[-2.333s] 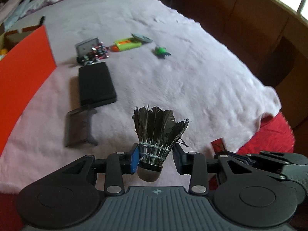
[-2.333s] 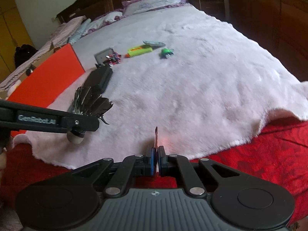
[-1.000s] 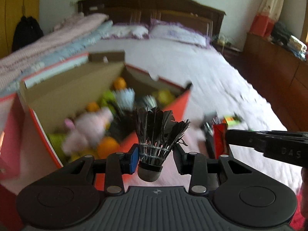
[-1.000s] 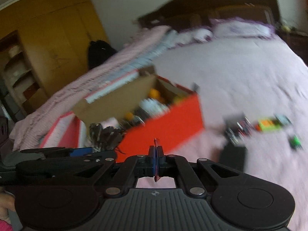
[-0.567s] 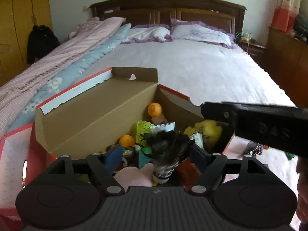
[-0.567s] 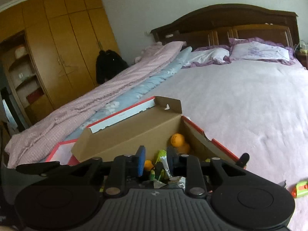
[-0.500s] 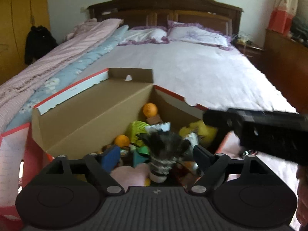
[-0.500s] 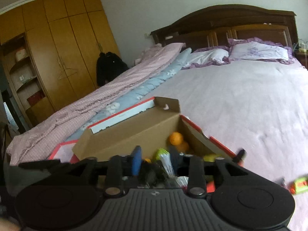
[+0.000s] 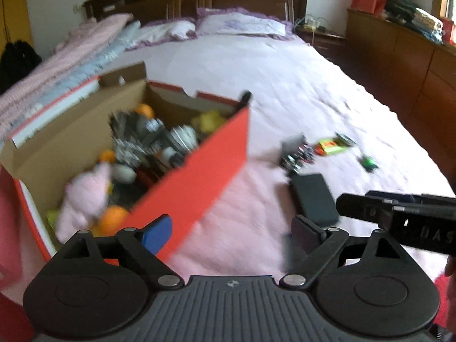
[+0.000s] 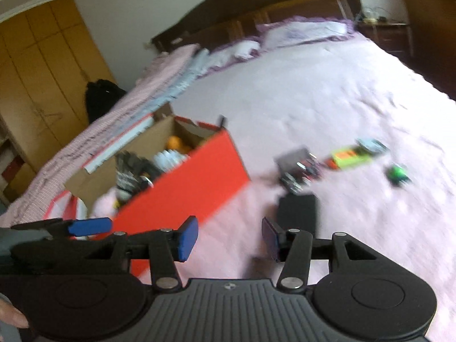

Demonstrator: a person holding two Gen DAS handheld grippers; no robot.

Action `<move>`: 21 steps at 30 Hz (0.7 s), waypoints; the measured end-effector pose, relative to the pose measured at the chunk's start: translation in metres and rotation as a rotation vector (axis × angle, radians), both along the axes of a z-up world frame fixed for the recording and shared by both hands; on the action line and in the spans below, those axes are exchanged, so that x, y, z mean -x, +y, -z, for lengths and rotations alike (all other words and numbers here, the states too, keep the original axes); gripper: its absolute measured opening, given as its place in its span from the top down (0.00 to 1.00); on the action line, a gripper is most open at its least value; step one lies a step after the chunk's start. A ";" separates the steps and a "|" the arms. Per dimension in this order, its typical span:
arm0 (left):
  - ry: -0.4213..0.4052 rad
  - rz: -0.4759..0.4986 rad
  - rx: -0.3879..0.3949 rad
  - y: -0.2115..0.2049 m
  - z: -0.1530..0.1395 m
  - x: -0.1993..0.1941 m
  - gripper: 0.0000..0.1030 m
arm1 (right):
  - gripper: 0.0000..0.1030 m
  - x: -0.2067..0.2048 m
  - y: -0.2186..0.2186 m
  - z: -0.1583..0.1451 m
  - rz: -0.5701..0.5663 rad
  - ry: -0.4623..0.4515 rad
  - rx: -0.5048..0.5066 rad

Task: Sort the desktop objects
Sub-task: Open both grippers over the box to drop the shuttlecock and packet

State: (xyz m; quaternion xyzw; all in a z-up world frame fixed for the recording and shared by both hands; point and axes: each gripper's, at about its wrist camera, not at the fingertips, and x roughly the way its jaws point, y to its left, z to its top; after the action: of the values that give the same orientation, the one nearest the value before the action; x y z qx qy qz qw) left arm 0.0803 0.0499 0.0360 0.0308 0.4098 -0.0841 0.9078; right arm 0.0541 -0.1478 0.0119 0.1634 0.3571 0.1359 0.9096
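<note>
Toys and small things fill the red box on the pink blanket. A black feathered birdie lies inside it, near orange balls and a pink soft toy. More things lie on the blanket beside the box: a flat black case, a pile of clips, a yellow-green toy and a little green toy. The left gripper has just been opening; its jaws stand wide with nothing between them. The right gripper has just been opening too, about halfway, and holds nothing.
</note>
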 end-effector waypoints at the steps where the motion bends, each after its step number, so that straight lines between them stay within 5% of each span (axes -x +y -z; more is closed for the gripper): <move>1: 0.012 -0.001 0.010 -0.003 0.004 0.004 0.11 | 0.47 0.006 -0.004 0.005 0.007 0.009 0.014; 12: 0.168 0.023 0.006 -0.031 0.057 0.028 0.11 | 0.46 0.056 -0.028 0.059 0.024 0.140 0.157; 21: 0.217 0.053 -0.012 -0.043 0.079 0.029 0.11 | 0.46 0.060 -0.038 0.074 0.056 0.189 0.142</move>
State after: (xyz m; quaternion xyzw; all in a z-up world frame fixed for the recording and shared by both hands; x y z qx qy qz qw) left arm 0.0515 0.0071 -0.0425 0.0376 0.5053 -0.1086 0.8553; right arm -0.0064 -0.1862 -0.0619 0.1208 0.4454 0.0689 0.8845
